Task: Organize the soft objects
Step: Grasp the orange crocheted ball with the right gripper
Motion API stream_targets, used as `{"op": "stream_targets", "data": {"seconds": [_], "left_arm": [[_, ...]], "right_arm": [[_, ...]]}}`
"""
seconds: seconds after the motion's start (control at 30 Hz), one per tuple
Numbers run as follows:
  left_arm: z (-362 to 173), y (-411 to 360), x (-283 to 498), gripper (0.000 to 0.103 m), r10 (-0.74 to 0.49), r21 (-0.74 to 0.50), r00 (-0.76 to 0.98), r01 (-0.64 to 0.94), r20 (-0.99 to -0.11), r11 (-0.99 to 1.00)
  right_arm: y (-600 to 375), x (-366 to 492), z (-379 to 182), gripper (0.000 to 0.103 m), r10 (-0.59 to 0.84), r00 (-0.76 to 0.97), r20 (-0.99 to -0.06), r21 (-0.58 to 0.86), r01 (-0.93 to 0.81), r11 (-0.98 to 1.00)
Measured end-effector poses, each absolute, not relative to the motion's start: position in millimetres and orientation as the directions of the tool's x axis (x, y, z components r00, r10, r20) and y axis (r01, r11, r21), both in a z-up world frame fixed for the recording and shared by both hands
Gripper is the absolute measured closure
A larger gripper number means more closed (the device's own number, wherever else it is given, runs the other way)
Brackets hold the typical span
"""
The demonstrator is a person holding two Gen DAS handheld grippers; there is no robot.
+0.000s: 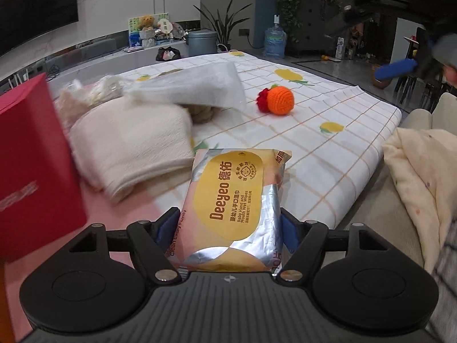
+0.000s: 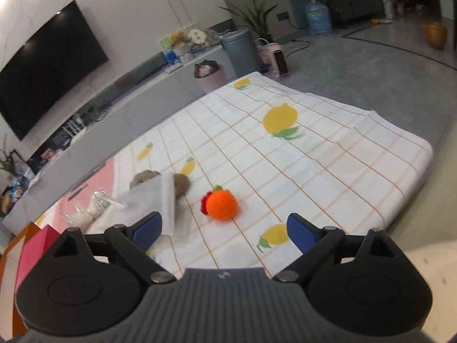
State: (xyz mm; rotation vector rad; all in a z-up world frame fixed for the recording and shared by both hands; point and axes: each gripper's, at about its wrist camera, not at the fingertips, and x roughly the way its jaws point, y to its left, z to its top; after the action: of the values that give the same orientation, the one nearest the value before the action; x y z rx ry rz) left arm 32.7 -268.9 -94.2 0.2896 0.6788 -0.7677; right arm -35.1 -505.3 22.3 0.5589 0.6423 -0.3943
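With the left tongs (image 1: 232,227) clamped on the wet-wipes pack (image 1: 232,208) at lower centre, lower it flat beside the folded towel (image 1: 128,143), while the right tongs (image 2: 224,230) gape empty.

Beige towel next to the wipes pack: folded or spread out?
Folded. The beige towel lies as a thick bundle with stacked layers showing along its near edge, left of the wipes pack.

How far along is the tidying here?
Nothing looks sorted yet. In hand: the left claw grips the wet wipes pack. The right claw is open and empty. Still loose on the tablecloth: folded towel, white cloth, crochet orange.
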Motion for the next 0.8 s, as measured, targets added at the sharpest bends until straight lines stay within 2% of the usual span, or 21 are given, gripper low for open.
{"op": "stream_targets", "data": {"seconds": [0.13,0.3,0.37,0.5,0.6,0.63,0.73,0.8], "left_arm": [[-96.0,-252.4,27.3,0.020,-0.529,-0.003,0.554,0.689,-0.643,0.724],[-97.4,-248.1,20.1,0.020,-0.518,0.003,0.590,0.662,-0.619,0.750],[-97.7,-249.1,20.1,0.014,-0.509,0.004,0.600,0.650,-0.617,0.760],[-95.3,-254.2,21.4,0.009,-0.478,0.010,0.602,0.628,-0.639,0.778],[-94.3,-261.2,25.5,0.003,-0.469,0.010,0.595,0.625,-0.653,0.780],[-94.4,-262.8,26.4,0.002,-0.468,0.008,0.595,0.624,-0.653,0.781],[-95.8,-265.5,28.5,0.002,-0.467,0.007,0.598,0.620,-0.652,0.785],[-96.1,-265.2,28.8,0.002,-0.466,0.000,0.601,0.613,-0.649,0.790]], "right_arm": [[-505.6,8.7,15.4,0.007,-0.073,0.710,-0.700,0.269,0.357,0.894],[-513.9,65.0,-22.1,0.008,-0.096,0.591,-0.801,0.115,0.309,0.944],[-515.4,73.3,-34.4,0.009,-0.149,0.580,-0.801,0.048,0.311,0.949],[-516.5,85.0,-51.3,0.009,-0.094,0.574,-0.813,0.074,0.262,0.962],[-510.4,89.2,-53.1,0.010,-0.104,0.585,-0.804,0.048,0.238,0.970],[-508.7,89.1,-52.6,0.011,-0.100,0.597,-0.796,0.046,0.225,0.973],[-503.6,89.8,-51.5,0.028,-0.092,0.617,-0.782,0.033,0.189,0.981],[-498.4,89.3,-50.7,0.031,-0.100,0.633,-0.768,0.001,0.157,0.988]]}}
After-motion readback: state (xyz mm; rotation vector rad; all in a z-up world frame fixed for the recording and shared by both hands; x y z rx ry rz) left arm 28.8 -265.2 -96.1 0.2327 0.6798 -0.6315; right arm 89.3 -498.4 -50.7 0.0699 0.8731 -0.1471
